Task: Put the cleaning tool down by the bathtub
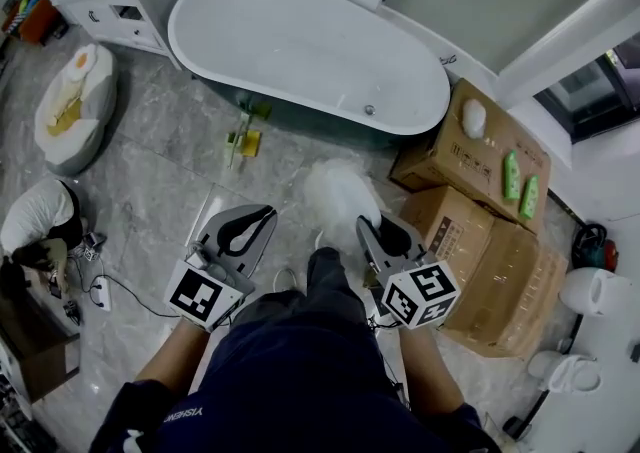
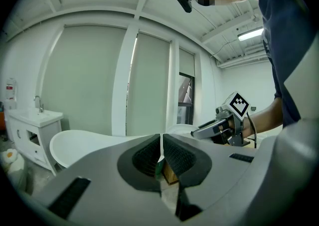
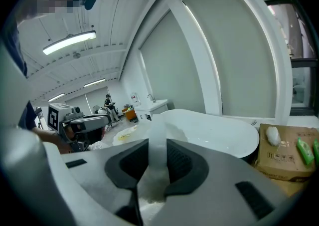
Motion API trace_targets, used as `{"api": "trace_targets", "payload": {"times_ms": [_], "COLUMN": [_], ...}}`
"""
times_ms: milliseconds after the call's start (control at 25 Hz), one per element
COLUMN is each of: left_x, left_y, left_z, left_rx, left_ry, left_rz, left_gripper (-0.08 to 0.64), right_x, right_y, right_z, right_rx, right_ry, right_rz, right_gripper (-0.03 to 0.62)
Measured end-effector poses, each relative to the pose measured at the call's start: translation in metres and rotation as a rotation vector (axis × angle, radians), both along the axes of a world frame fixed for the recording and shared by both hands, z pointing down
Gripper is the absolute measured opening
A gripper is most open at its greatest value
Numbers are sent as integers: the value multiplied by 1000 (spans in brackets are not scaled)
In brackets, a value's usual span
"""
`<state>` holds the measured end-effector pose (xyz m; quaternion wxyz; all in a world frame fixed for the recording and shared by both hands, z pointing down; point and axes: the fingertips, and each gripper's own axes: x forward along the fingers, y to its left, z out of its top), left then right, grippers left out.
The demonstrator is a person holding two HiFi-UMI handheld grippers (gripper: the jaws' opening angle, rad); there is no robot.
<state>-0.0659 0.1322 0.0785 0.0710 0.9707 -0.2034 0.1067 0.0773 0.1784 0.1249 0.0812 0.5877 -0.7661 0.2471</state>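
Room: bathroom with a grey marble floor; white bathtub along the far side; cardboard boxes stacked to the right
Cleaning tool: white and fluffy at the head, with a pale see-through handle; held up off the floor, in front of the bathtub and near the boxes; whether the head brushes anything I cannot tell
Right gripper: jaws closed on the tool's handle, which runs up between the pads
Left gripper: jaws drawn together to a thin slit, nothing in them; hangs beside the right one
Also on the floor: a small yellow-and-green item close to the bathtub's side
Progress: tool is in hand and near the bathtub, but not yet set down; left to do, I judge, is lowering it to the floor beside the bathtub and opening the right jaws
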Motion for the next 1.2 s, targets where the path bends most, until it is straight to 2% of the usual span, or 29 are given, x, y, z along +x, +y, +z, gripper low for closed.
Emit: {"api": "trace_targets", "payload": {"times_ms": [400,680,920,1200], "left_x": [48,68,77,84], "left_y": [-65,-103,-133,-167], "left_z": [30,54,93,152], "left_rx": [-51,-85,-124,-153], "left_ry": [-59,-101,-151,-206], "left_rz": [-119,-194,-253,-271], "left_gripper": [43,43,43,43], "right_x": [49,76,90,97], "right_y": [-77,-126,-167,-205], "right_z": [46,79,124,191], "right_rx": [-62,-107,-151,-209], "right_ry": [4,0,2,7], "right_rz": [-124,-197,-252,-292], "right_gripper": [87,87,87,87]}}
